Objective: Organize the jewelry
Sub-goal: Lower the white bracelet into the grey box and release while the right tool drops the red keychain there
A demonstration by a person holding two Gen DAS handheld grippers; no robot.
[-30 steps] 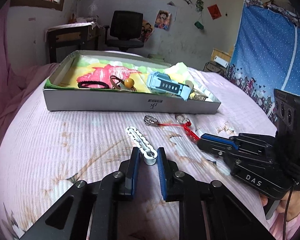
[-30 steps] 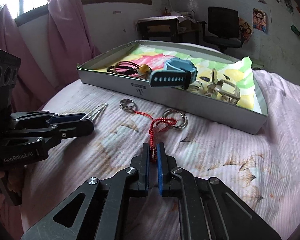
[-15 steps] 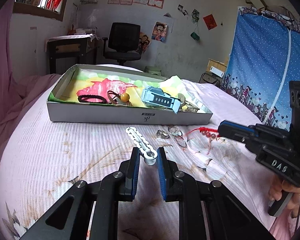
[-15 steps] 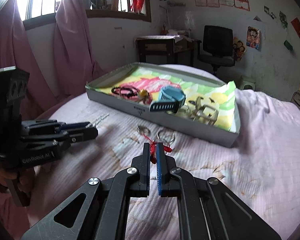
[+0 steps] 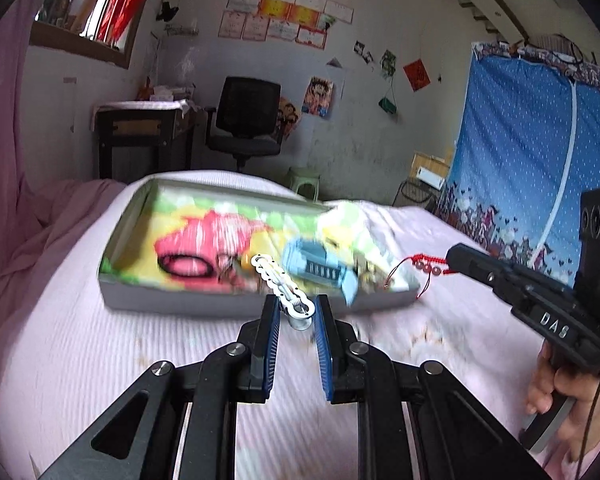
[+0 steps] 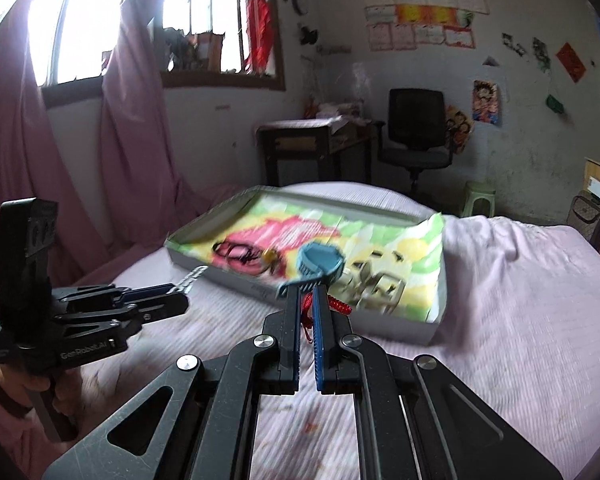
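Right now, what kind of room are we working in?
Most likely a bedroom at home: the box sits on a bed with a pink sheet, pink curtains hang at the window, and a desk with an office chair stands by the wall.

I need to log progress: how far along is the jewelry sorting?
Done: a black hair tie, a blue clip and metal buckles lie in the box. In hand: the left gripper holds a white hair clip; the right gripper holds a red cord. Left: putting both in the box.
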